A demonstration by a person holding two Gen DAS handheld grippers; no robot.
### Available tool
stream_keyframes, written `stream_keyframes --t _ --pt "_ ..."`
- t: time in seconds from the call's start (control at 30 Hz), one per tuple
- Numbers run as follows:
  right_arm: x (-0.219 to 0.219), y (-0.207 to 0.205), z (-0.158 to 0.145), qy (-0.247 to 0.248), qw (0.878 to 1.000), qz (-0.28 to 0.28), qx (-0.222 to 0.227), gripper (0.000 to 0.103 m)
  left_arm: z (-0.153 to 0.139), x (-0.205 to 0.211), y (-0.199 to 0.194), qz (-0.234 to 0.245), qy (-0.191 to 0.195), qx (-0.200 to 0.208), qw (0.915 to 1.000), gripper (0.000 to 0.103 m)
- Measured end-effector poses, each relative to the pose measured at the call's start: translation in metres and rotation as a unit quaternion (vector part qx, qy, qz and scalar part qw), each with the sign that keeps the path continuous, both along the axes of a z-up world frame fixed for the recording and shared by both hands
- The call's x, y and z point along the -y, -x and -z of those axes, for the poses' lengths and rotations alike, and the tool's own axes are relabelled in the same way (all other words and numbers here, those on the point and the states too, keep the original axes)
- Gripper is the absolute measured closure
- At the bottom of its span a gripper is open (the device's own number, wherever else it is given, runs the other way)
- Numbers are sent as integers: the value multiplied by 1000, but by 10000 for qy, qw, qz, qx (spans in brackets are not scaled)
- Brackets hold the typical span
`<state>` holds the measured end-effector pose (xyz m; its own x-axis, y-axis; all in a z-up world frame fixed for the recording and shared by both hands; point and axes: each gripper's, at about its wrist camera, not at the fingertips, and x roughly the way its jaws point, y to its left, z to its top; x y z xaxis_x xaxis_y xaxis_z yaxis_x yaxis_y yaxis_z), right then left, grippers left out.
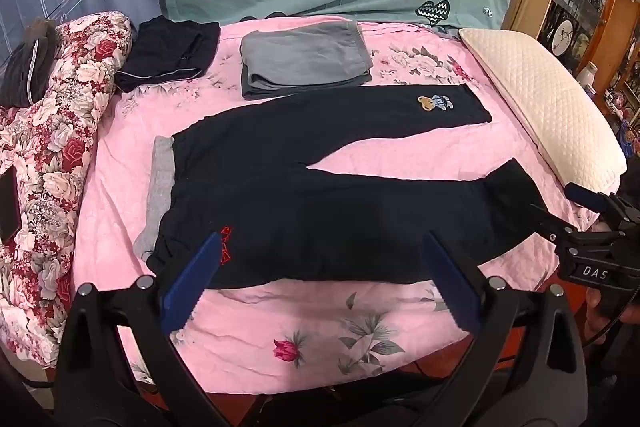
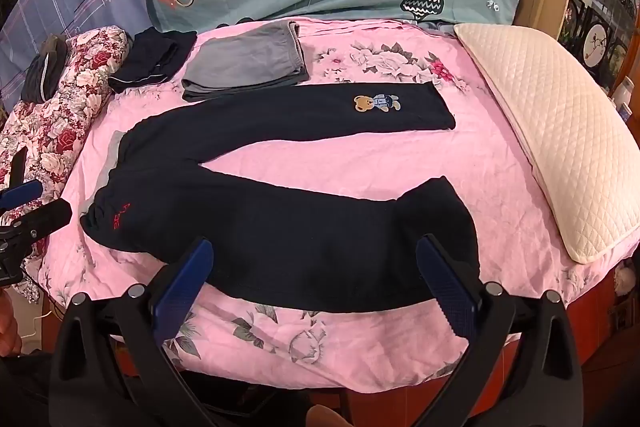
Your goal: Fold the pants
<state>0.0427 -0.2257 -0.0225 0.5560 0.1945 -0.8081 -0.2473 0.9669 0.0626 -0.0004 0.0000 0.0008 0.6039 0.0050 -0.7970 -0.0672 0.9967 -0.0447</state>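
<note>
Lying flat on pink bed (image 1: 360, 339), dark pants (image 1: 320, 195) spread just ahead of both tools, long axis crosswise: waistband left, legs splayed right. Left tool (image 1: 320, 267) released, jaws wide, hovering nearer waist end; right tool (image 2: 316, 275) released, empty, hovering nearer near-leg cuff. Count: one pants unfolded, two legs; two folded garments behind, dark one (image 1: 168, 55) and grey one (image 1: 304, 59); one pillow (image 1: 552, 107).

White pillow (image 1: 544, 99), folded grey garment (image 1: 304, 57)
</note>
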Motion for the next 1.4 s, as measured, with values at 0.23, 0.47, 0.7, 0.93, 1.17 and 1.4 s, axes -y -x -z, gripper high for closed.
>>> stream_keyframes --t 0.23,0.47,0.7,0.93,1.17,1.4 --pt "0 0 0 11 10000 3 8 1 0 0 -2 -114 27 -93 9999 2" --pt "-3 -3 -4 43 10000 -12 18 1 0 -6 0 -134 36 -55 9999 2" --pt "-3 0 1 26 10000 -12 3 1 0 -11 1 -213 50 -74 9997 2" --pt "-5 -1 2 50 10000 -10 -16 1 1 -9 1 -222 43 -75 9997 2" --pt "-6 -1 4 40 10000 -5 -27 1 2 -9 1 -212 40 -81 9997 2" --pt "-5 -2 3 22 10000 -6 -45 1 1 -9 1 -214 44 -94 9997 2"
